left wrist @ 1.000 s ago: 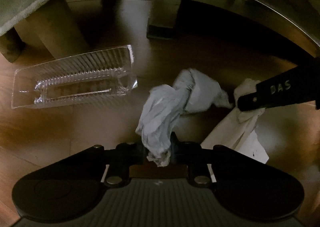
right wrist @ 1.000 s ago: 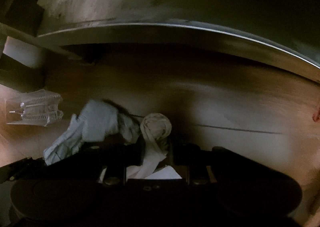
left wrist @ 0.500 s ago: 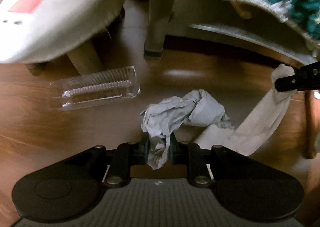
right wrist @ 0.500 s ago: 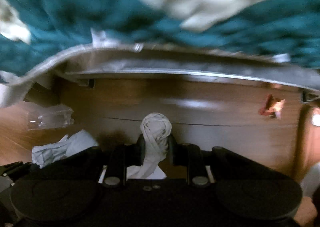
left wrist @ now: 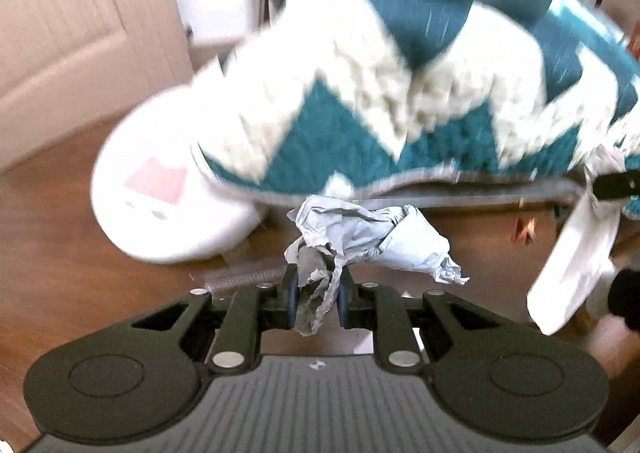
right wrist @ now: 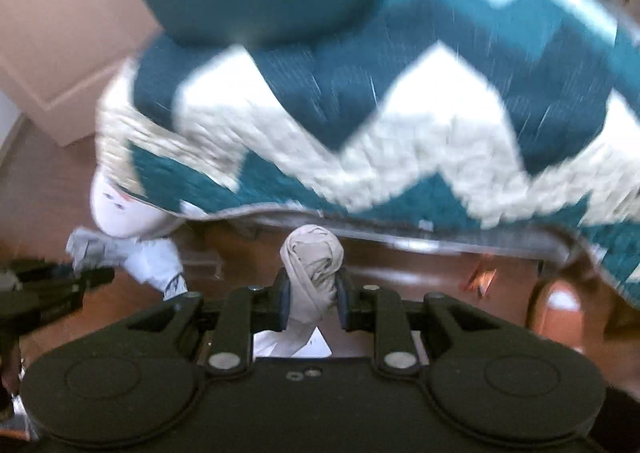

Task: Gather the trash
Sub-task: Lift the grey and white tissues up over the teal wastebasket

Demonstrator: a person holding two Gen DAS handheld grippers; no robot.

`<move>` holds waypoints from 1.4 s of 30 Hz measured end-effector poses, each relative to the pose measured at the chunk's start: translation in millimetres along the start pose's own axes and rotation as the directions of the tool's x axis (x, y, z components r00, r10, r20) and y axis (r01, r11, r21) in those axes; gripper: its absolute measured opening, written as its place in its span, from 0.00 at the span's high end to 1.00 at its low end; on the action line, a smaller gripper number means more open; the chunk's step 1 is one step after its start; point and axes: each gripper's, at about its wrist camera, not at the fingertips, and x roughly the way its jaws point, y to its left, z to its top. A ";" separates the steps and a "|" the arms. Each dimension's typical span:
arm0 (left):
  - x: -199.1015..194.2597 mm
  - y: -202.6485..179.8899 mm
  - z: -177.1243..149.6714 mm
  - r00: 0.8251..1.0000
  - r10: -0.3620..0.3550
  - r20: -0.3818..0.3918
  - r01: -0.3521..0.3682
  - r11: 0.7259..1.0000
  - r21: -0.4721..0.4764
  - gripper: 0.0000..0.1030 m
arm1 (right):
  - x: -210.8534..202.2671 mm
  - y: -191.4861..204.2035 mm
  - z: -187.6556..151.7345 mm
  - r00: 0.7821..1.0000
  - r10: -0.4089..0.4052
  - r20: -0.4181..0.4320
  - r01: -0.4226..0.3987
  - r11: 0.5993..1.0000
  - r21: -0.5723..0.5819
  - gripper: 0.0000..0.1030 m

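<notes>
Brown wood-plank floor [left wrist: 60, 253] runs under a bed draped in a teal and cream zigzag quilt [left wrist: 360, 125], knobbly in texture and motion-blurred in both views. Your left tool [left wrist: 316, 303] is clamped on a crumpled grey paper wad [left wrist: 372, 237]; the wad's creased, twisted tail hangs down between the jaws and its bulk juts forward, clear of the floor. Your right tool [right wrist: 312, 303] is closed on a beige twisted tissue [right wrist: 312, 265], wound into a rounded knot above the jaws, with a flat white end trailing below. A smooth white rounded object with a pink patch [left wrist: 160, 193] sits under the quilt's left edge. A ribbed clear plastic piece [left wrist: 244, 275] lies on the floor just ahead of your left tool. A small orange scrap [right wrist: 480, 279] lies on the floor near the bed rail
</notes>
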 end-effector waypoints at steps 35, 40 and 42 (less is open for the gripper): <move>-351.0 -116.1 192.5 0.784 0.118 0.609 -0.141 0.990 -0.010 0.82 | -344.2 28.4 142.1 0.766 0.064 0.640 0.123 0.962 -0.243 0.79; -354.9 -125.2 239.0 0.767 0.136 0.627 -0.178 0.984 0.003 0.82 | -342.0 28.2 179.1 0.744 0.035 0.668 0.169 0.956 -0.239 0.79; -348.0 -124.8 254.7 0.769 0.146 0.623 -0.191 0.981 0.007 0.82 | -337.6 26.9 192.9 0.745 0.031 0.667 0.176 0.954 -0.242 0.79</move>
